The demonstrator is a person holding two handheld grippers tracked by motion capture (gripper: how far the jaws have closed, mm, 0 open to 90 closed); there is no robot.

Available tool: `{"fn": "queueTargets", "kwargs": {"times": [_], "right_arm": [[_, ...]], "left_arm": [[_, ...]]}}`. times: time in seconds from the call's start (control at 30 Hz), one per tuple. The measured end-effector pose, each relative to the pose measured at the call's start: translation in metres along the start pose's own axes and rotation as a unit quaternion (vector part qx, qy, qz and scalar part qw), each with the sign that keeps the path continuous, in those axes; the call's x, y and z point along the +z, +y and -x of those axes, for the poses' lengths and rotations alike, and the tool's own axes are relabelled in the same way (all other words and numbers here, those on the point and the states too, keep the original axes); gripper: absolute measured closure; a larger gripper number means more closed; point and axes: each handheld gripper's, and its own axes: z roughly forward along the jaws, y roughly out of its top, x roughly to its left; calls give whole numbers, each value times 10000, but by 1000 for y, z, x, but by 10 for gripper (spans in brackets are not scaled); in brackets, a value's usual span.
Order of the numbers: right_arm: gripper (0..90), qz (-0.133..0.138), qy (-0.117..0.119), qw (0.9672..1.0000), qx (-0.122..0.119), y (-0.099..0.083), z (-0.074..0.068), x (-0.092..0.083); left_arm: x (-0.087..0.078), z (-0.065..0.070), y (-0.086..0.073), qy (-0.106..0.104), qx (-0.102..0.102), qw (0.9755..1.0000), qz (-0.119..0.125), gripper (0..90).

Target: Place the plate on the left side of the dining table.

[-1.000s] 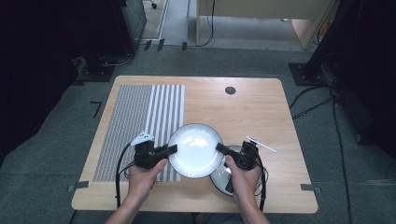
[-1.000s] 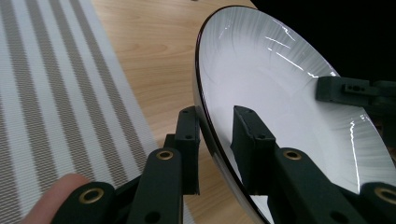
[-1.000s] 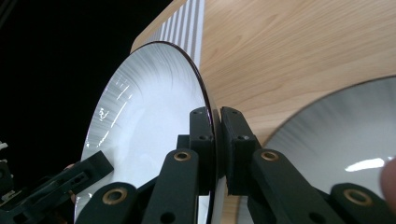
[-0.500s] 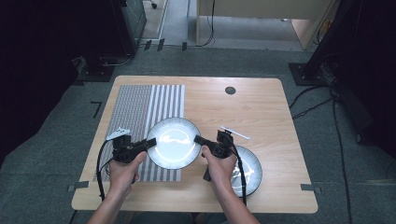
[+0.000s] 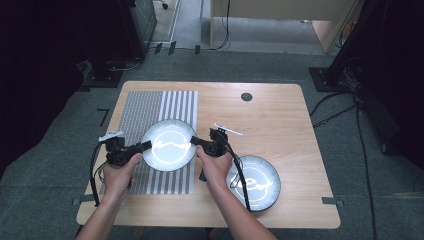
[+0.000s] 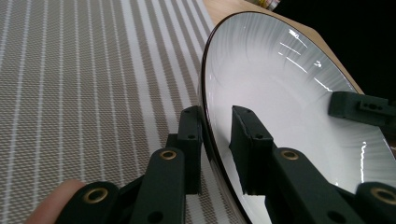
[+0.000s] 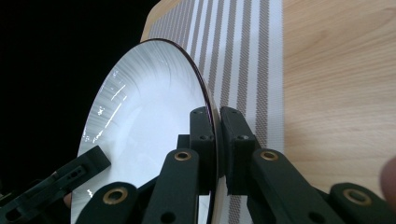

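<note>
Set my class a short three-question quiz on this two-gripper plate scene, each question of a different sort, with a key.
1. True or false: the held plate is gripped at opposite sides of its rim by the left gripper and the right gripper.
2. Multiple choice: the held plate is above A) bare wood only, B) the striped placemat, C) the floor.
3. Short answer: where does the second plate lie?

Key
1. True; both grippers' jaws are shut on the rim.
2. B
3. On the bare wooden table, at the near right, beside the person's right forearm, touched by neither gripper.
</note>
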Motion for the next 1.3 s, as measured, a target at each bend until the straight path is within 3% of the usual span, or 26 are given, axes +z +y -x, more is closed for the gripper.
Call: {"fn": "queueTargets", "kwargs": {"times": [0.27,0.77,1.07,1.3], "right_arm": [[852,-55,-54,10000,-25,2,-16,34],[852,-60,-134,9998,-137,10,-25,80],[852,-127,-165,9997,85,10,-19,100],[852,-203,-289,9993,93,11,-15,115]], "left_arm": [[0,-29,13,207,-210,9995,70,762],[17,-62,28,522,-396,9978,-11,759],[30,-74,35,716,-462,9962,-169,761],[42,-86,37,794,-577,9947,-310,759]]}}
